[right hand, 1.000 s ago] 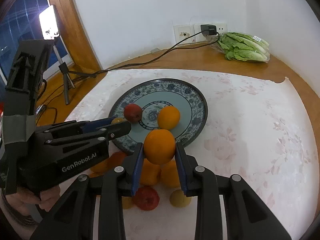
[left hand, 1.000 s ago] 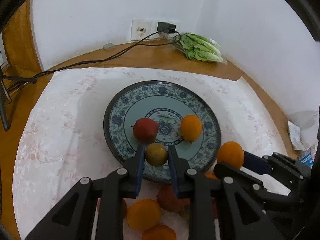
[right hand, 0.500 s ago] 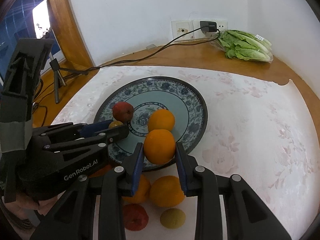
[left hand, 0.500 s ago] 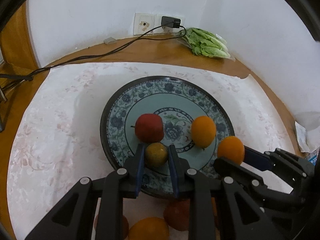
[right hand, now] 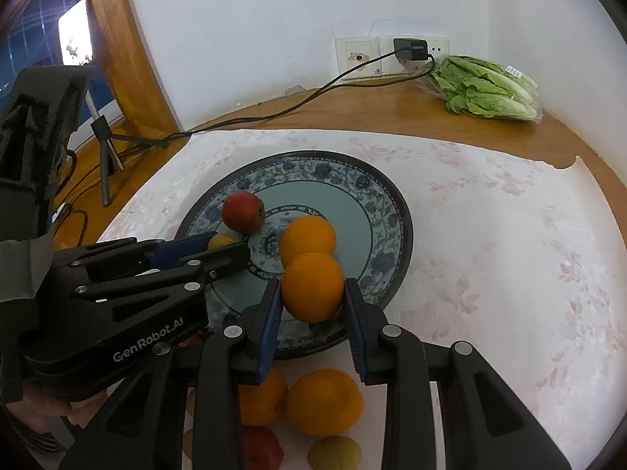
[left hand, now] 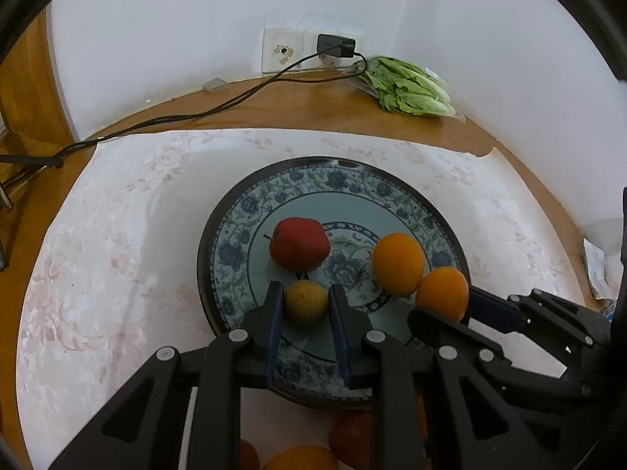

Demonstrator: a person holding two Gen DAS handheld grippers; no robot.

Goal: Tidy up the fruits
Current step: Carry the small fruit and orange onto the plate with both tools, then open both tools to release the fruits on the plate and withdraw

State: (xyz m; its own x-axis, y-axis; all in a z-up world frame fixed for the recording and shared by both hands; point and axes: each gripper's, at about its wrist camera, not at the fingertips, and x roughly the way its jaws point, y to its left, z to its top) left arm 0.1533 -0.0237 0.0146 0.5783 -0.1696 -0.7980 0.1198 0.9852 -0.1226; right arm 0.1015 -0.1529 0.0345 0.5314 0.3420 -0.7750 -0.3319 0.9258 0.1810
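Note:
A blue patterned plate holds a red apple and an orange. My left gripper stands over the plate; a small yellow-green fruit sits between its fingers, with small gaps at the pads. My right gripper is shut on a second orange and holds it over the plate's near rim, beside the first orange.
Several loose oranges, an apple and a yellow fruit lie on the white cloth in front of the plate. Bagged lettuce and a plugged charger cable lie at the back.
Both grippers moved forward over the plate with their fruits. The left fingers have parted slightly around the yellow-green fruit, which is now down near the apple.

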